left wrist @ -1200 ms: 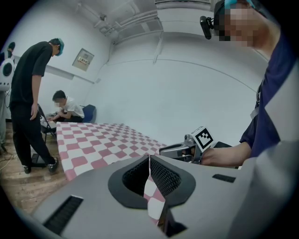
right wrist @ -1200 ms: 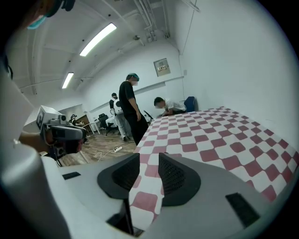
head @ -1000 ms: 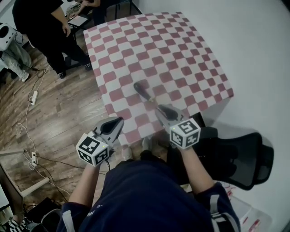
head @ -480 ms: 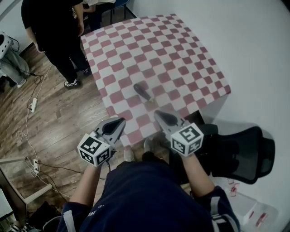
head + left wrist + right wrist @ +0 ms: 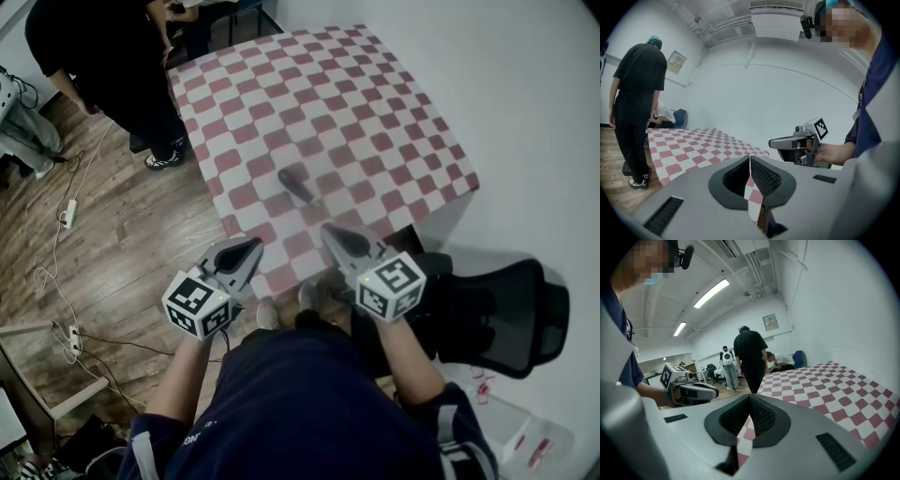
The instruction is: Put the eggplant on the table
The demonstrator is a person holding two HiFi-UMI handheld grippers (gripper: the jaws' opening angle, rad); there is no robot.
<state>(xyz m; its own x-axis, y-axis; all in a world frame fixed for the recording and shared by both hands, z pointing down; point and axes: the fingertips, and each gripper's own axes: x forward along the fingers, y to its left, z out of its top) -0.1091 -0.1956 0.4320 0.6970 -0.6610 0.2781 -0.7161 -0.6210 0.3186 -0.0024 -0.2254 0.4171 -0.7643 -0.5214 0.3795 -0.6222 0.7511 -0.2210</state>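
Note:
The eggplant (image 5: 297,190), dark and slender with a pale stem end, lies on the red-and-white checkered table (image 5: 347,112) near its front edge. My right gripper (image 5: 336,234) hovers just short of the stem end, off the table's edge. Its jaws have just been closing and now meet with nothing between them (image 5: 750,397). My left gripper (image 5: 247,251) hangs by the table's front left corner, also shut and holding nothing (image 5: 749,160). The eggplant does not show in either gripper view.
A person in black (image 5: 103,56) stands at the table's far left corner. A black office chair (image 5: 497,309) sits to my right. A power strip and cables (image 5: 67,214) lie on the wooden floor at left. A white wall borders the table's right side.
My right gripper has drawn back slightly from the eggplant, which stays lying on the table. The person in black has shifted by the far corner. The left gripper holds its place.

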